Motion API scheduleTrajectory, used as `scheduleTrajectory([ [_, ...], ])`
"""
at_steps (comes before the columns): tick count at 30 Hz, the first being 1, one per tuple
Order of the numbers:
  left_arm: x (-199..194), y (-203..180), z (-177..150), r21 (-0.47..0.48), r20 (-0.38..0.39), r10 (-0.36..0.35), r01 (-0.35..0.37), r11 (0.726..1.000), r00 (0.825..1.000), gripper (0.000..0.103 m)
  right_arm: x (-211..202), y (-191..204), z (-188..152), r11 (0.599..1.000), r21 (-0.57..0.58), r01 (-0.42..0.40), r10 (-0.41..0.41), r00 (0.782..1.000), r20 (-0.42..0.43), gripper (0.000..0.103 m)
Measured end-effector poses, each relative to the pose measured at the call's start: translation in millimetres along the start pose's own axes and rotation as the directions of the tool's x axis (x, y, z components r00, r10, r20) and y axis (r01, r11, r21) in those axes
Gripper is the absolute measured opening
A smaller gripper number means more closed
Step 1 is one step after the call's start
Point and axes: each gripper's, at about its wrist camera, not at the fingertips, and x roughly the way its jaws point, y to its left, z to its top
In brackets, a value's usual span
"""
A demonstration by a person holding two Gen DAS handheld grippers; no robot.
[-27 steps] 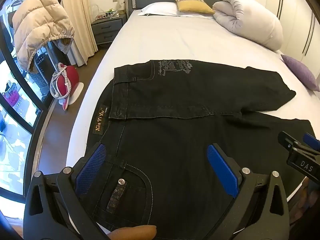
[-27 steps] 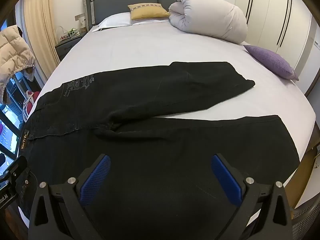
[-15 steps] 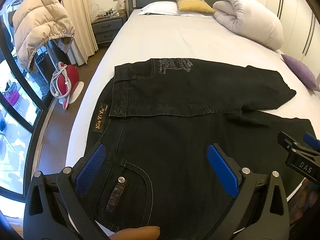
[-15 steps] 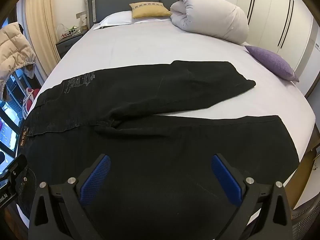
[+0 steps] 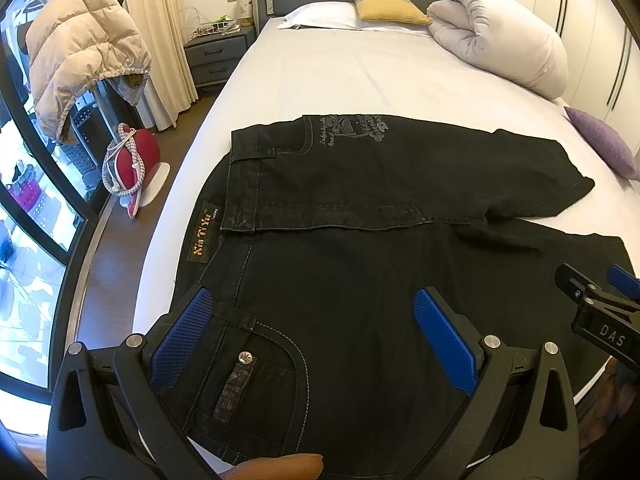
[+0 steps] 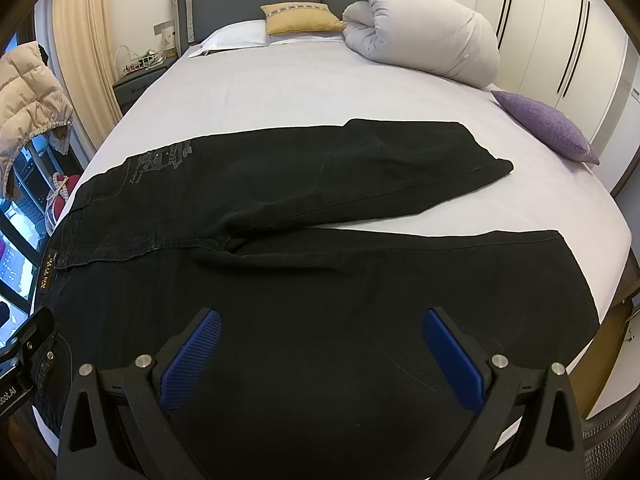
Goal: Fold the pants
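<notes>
From the left wrist, the left gripper (image 5: 316, 340) hangs above the pants (image 5: 360, 248) with its jaws spread wide and nothing between them; the ribbed blue pads (image 5: 182, 338) sit on black plastic fingers. The pants are black denim, lying flat across the near part of the bed (image 5: 340, 76), waistband toward its left edge. Just beyond the gripper lie a curved pocket seam with pale stitching, a metal rivet (image 5: 244, 357) and a tan brand patch (image 5: 203, 232) with orange lettering. On the far half of the pants, a grey print (image 5: 352, 130) marks the hip. The far leg angles away from the near leg, so a wedge of white sheet shows between them. Right of the pants, the right gripper (image 5: 600, 304) enters as a black arm with a blue tip. Beyond the pants rest a rolled white duvet (image 5: 500, 40), a mustard cushion (image 5: 384, 6) and a purple cushion (image 5: 604, 146). Left of the bed, a puffy beige jacket (image 5: 80, 68) hangs over the wooden floor.

From the right wrist, the right gripper (image 6: 320, 354) is likewise spread wide and empty, over the near leg of the pants (image 6: 320, 280). The far leg ends in a hem on the smooth sheet of the bed (image 6: 300, 92). At the pants' waistband end, the left gripper (image 6: 24, 356) shows as a black block.
</notes>
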Motion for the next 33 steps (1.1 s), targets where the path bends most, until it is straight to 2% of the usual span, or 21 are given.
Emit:
scheduleTrajectory([
  [33, 0.2, 0.6, -2.9, 0.0, -0.005, 0.0, 0.0, 1.0, 1.0, 0.103, 2.0, 5.1, -2.3, 1.0, -0.014, 0.001, -0.001, 1.0, -0.013, 0.103],
])
